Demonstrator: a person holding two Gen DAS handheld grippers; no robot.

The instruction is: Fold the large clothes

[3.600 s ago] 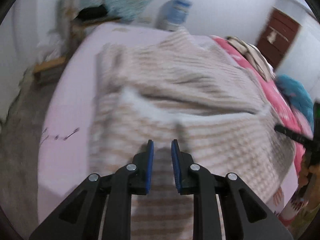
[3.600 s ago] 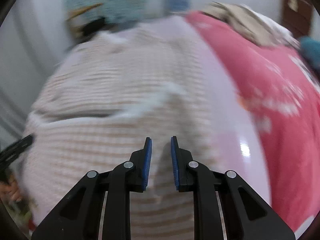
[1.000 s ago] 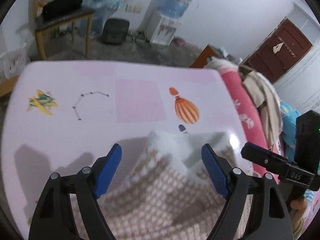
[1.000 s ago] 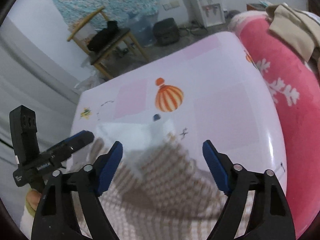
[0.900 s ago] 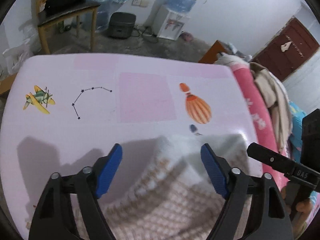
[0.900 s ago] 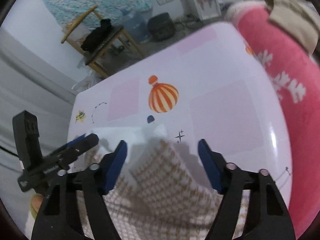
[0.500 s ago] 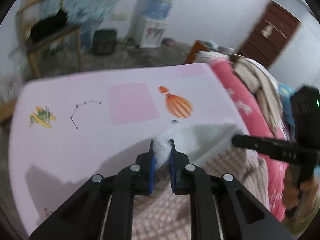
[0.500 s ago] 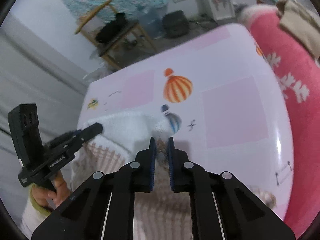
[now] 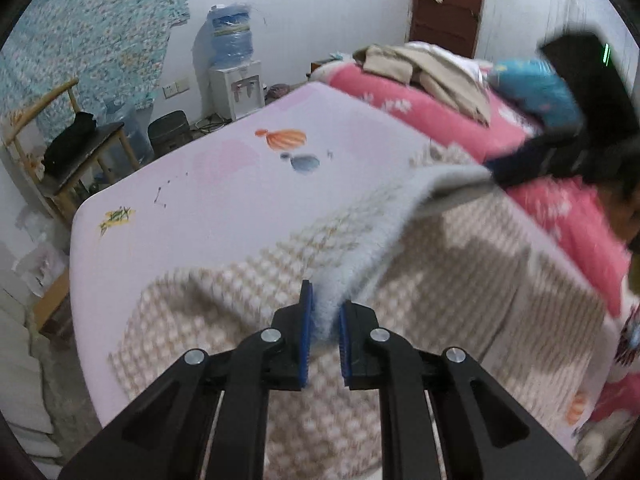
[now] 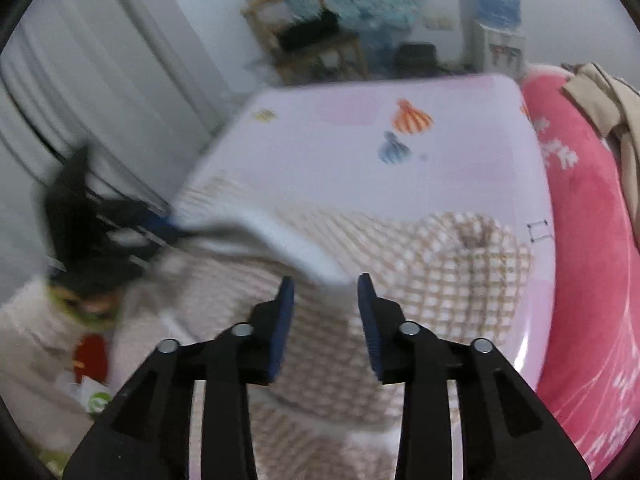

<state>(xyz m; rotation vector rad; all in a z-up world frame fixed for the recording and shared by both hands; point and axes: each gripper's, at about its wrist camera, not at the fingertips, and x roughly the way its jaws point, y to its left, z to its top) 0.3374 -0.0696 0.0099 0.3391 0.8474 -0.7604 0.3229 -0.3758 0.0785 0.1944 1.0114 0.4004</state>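
A beige-and-white checked fleece garment (image 9: 460,264) lies over the near half of the pink bed sheet (image 9: 224,184). My left gripper (image 9: 323,320) is shut on its white folded edge and holds it lifted. That edge runs to the right, where my right gripper (image 9: 496,176) shows blurred at the cloth. In the right wrist view the garment (image 10: 452,276) lies rumpled on the sheet (image 10: 452,152). My right gripper (image 10: 325,292) is open, with the white edge just ahead of the fingertips. My left gripper (image 10: 160,220) shows blurred at the left, holding the edge.
A pink blanket (image 9: 432,116) with tan clothes (image 9: 432,68) and a blue item lies along the bed's right side. Beyond the bed's far edge stand a wooden chair (image 9: 76,136), a water dispenser (image 9: 236,76) and a brown door (image 9: 448,0).
Both grippers shut on the white edge half a second ago. Now both have pulled back toward me with the edge raised, and the right gripper has opened.
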